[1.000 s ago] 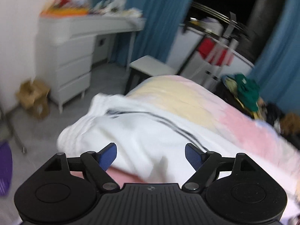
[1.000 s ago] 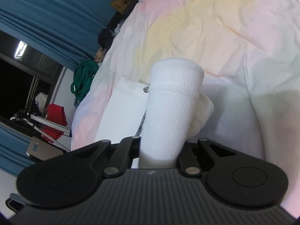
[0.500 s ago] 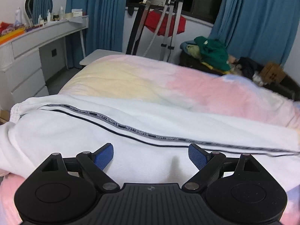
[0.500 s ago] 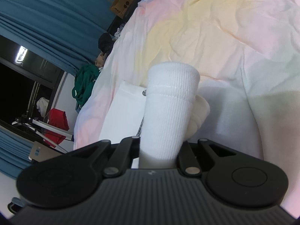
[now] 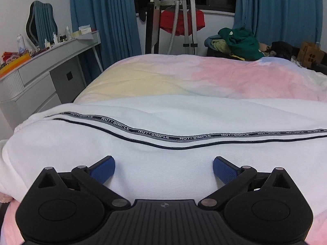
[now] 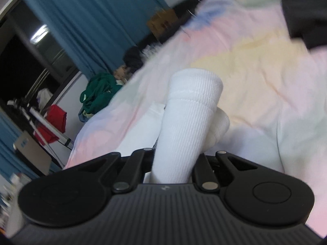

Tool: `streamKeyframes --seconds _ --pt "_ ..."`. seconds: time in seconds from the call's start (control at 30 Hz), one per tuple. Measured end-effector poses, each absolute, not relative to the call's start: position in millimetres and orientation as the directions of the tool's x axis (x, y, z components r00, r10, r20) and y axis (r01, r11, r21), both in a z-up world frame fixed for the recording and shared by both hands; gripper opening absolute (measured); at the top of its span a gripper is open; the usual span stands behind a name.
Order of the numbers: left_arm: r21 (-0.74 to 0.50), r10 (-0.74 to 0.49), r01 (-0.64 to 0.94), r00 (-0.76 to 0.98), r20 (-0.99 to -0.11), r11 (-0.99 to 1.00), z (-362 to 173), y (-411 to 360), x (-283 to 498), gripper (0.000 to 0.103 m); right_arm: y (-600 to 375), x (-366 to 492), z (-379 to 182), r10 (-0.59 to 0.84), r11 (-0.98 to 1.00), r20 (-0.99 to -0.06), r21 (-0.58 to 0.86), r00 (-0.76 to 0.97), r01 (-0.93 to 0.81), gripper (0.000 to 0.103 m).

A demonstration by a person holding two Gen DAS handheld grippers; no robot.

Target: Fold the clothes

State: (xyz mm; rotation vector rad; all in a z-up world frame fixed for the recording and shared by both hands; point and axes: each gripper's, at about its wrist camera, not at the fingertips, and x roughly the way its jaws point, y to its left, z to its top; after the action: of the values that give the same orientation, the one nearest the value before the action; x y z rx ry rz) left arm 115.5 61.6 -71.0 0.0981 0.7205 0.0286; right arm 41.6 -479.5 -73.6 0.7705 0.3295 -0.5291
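White trousers (image 5: 163,122) with a black "NOT-SIMPLE" side stripe lie spread across a pastel blanket (image 5: 224,77) on the bed. My left gripper (image 5: 163,168) is open, its blue pads just above the white fabric and holding nothing. My right gripper (image 6: 173,163) is shut on the ribbed white cuff (image 6: 190,120) of the trousers, which sticks up between its jaws. More of the white garment (image 6: 302,130) lies on the blanket to the right of the cuff.
A grey dresser (image 5: 40,75) with bottles and a mirror stands to the left of the bed. A drying rack with a red cloth (image 5: 181,22) and a pile of green clothes (image 5: 239,40) stand behind the bed. A black garment (image 6: 306,14) lies on the blanket at upper right.
My left gripper swung from facing the dresser side to facing straight across the bed over the trousers. My right gripper shifted with the cuff still held, and its view is now blurred.
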Motion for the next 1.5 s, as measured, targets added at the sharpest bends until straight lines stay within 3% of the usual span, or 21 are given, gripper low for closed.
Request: streamKeyframes --seconds 0.37,0.53,0.6,0.7,0.83,0.97,1.17,1.37,1.5 --pt "0.071 0.048 -0.001 0.756 -0.653 0.997 -61.7 68.4 115.4 0.101 -402.8 45.9 -11.2 -0.403 0.824 -0.238 0.326 0.884 0.463 0.012" --pt "-0.061 -0.008 -0.034 0.808 -0.588 0.998 -33.8 90.9 105.1 0.101 -319.2 46.2 16.8 -0.309 0.942 -0.054 0.121 0.950 0.313 0.012" --pt "-0.076 -0.001 -0.052 0.820 -0.572 0.996 -26.0 98.9 101.4 0.101 -280.1 46.3 16.6 -0.237 0.971 -0.020 0.025 0.971 0.237 0.012" --pt "-0.084 0.021 -0.080 0.835 -0.551 0.993 -16.7 109.3 96.6 0.101 -222.3 49.9 -0.8 -0.101 0.988 -0.047 -0.119 0.994 0.095 0.012" --pt "-0.108 0.025 -0.099 0.840 -0.542 0.989 -8.4 120.7 93.4 0.101 -153.4 56.7 -47.5 0.059 0.942 -0.215 -0.310 0.975 -0.126 0.012" --pt "-0.121 0.025 -0.107 0.839 -0.543 0.987 -5.9 125.1 91.9 0.101 -118.1 60.6 -92.0 0.117 0.867 -0.387 -0.409 0.915 -0.284 0.012" --pt "-0.163 0.007 -0.115 0.836 -0.549 0.980 -6.5 130.9 90.3 0.101 -125.6 55.9 -88.2 0.129 0.891 -0.383 -0.361 0.915 -0.277 0.012" --pt "-0.214 -0.013 -0.122 0.842 -0.539 0.969 -3.4 136.9 86.2 0.101 -106.9 55.4 -94.3 0.115 0.871 -0.375 -0.407 0.920 -0.275 0.012" --pt "-0.223 -0.016 -0.122 0.848 -0.530 0.967 -1.6 136.1 84.5 0.101 -99.6 50.4 -87.3 0.111 0.870 -0.264 -0.440 0.958 -0.222 0.012"
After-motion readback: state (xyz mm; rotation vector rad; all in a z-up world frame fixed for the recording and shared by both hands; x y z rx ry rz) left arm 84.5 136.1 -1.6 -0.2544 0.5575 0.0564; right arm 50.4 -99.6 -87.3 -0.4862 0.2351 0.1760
